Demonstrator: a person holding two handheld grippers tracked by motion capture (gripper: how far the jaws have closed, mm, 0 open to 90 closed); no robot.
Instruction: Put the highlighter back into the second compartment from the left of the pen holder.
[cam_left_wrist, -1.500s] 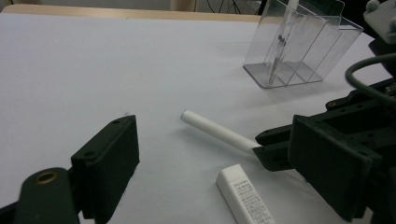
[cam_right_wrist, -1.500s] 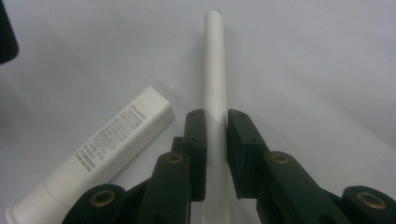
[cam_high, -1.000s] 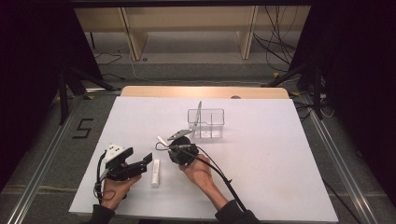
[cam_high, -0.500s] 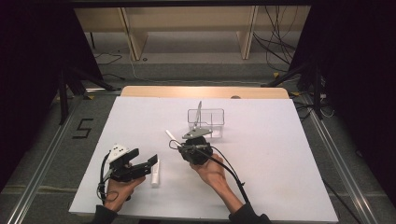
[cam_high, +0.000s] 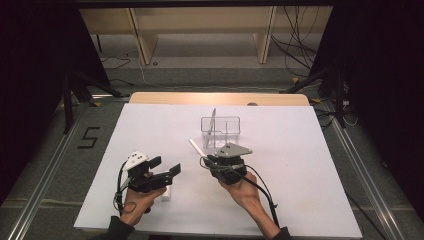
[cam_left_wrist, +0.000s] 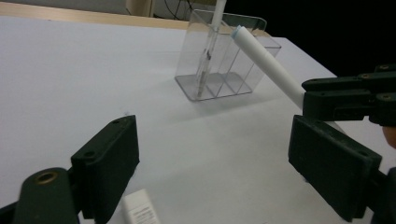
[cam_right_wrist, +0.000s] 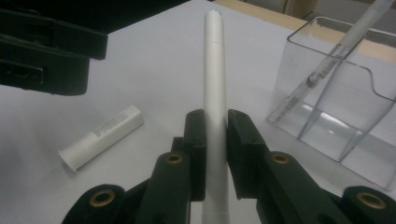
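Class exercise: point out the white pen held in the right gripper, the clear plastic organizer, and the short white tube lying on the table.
white pen (cam_right_wrist: 215, 70), right gripper view, mid-barrel above the jaws.
clear plastic organizer (cam_high: 232, 124), high view, right part of its wall.
short white tube (cam_right_wrist: 102, 136), right gripper view, middle of its labelled side.

A white worktop (cam_high: 310, 190) with a pale wooden strip (cam_high: 220, 98) along its far edge. Beyond it, a light wooden shelf frame (cam_high: 200, 30) and loose cables (cam_high: 300, 30) on grey floor, marked "5" (cam_high: 88, 137).
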